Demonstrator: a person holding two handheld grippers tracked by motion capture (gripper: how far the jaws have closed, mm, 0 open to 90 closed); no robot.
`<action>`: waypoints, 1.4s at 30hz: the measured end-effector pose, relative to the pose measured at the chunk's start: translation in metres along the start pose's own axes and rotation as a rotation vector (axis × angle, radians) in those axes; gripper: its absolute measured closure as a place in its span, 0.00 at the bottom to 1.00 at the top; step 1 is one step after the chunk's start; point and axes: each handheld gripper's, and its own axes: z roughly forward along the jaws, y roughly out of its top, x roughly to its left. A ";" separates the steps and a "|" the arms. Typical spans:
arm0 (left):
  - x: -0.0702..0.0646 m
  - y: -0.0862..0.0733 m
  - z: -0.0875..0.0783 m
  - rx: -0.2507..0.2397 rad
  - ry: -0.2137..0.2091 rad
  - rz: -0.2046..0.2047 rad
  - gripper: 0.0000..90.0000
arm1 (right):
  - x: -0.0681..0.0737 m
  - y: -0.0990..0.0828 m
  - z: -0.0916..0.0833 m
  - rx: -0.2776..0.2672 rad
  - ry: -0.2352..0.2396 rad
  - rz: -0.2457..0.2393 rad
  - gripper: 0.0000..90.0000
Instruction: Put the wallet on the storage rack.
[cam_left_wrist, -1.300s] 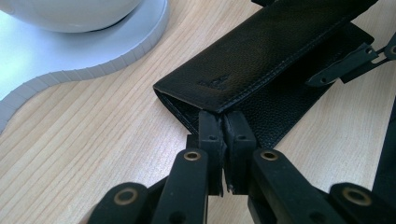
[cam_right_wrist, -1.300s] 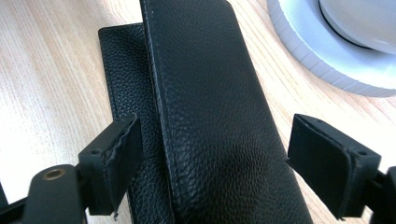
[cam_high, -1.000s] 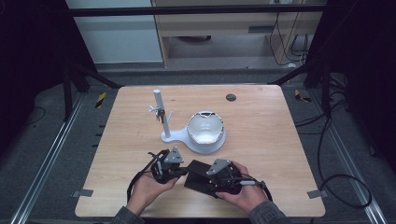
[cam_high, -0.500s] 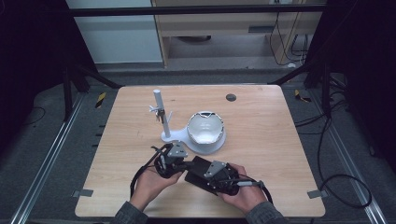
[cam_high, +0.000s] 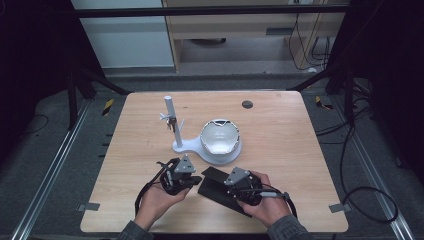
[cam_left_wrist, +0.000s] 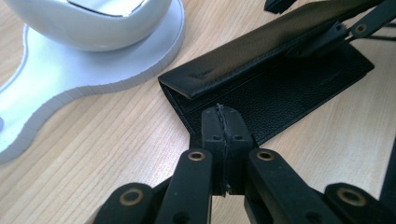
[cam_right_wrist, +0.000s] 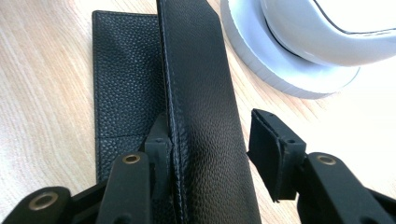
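Closing lately, the right claw (cam_right_wrist: 205, 154) straddles the wallet's (cam_right_wrist: 201, 93) lifted flap without clamping; the left claw (cam_left_wrist: 224, 123) is shut.

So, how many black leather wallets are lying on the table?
1. The black wallet lies at the table's near edge, between the two grippers, just in front of the white stand. Nothing suggests another is hidden.

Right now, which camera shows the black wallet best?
The left gripper view: the black wallet shows its lifted flap and the pebbled inside under it. The right gripper view looks along the flap, standing between that gripper's jaws. The high view shows it small between both hands.
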 end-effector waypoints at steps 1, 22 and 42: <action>0.000 -0.001 0.000 0.005 0.004 0.003 0.99 | 0.000 0.000 0.000 0.002 0.000 0.003 0.60; 0.014 -0.013 -0.006 -0.068 0.033 -0.041 0.18 | -0.015 -0.011 -0.013 -0.051 -0.068 -0.031 0.94; 0.018 0.012 -0.002 -0.028 -0.057 0.032 0.11 | -0.031 -0.028 -0.045 -0.365 -0.071 0.053 0.93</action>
